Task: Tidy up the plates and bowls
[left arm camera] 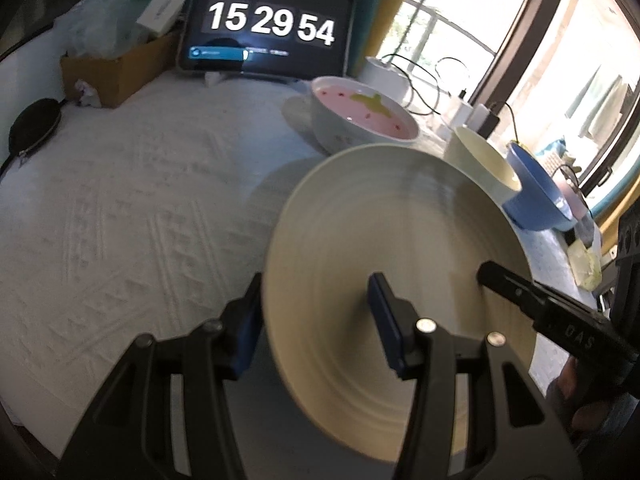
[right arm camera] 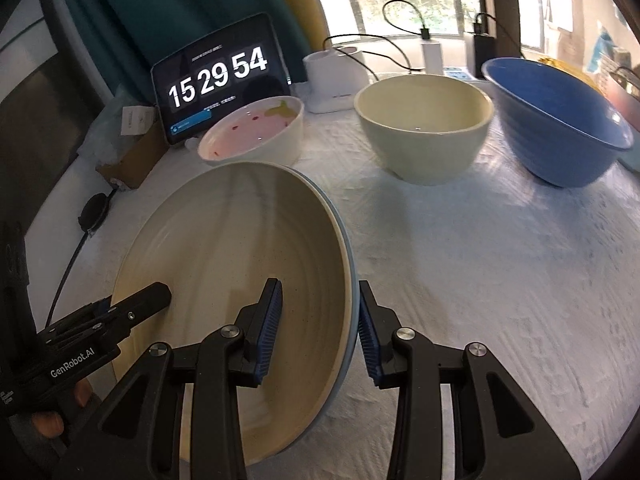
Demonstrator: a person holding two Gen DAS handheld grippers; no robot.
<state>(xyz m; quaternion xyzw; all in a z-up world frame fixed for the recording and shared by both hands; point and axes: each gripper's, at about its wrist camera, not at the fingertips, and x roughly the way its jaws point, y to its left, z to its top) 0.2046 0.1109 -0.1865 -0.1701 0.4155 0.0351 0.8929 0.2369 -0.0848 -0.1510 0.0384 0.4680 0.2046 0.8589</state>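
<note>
A large cream plate [left arm camera: 384,240] with a blue underside is tilted above the white tablecloth, also in the right wrist view [right arm camera: 240,248]. My left gripper [left arm camera: 316,320] straddles its left rim, pads blurred and close around it. My right gripper [right arm camera: 320,320] straddles its right rim with a small gap at each pad. A pink-lined bowl [left arm camera: 360,116] [right arm camera: 256,132], a cream bowl [left arm camera: 484,160] [right arm camera: 424,128] and a blue bowl [left arm camera: 536,192] [right arm camera: 560,120] stand behind.
A tablet clock [left arm camera: 268,24] [right arm camera: 216,80] stands at the back. A cardboard box [left arm camera: 116,68] and a black pouch [left arm camera: 36,124] are at the left. A white appliance [right arm camera: 336,76], chargers and cables [right arm camera: 432,52] are by the window.
</note>
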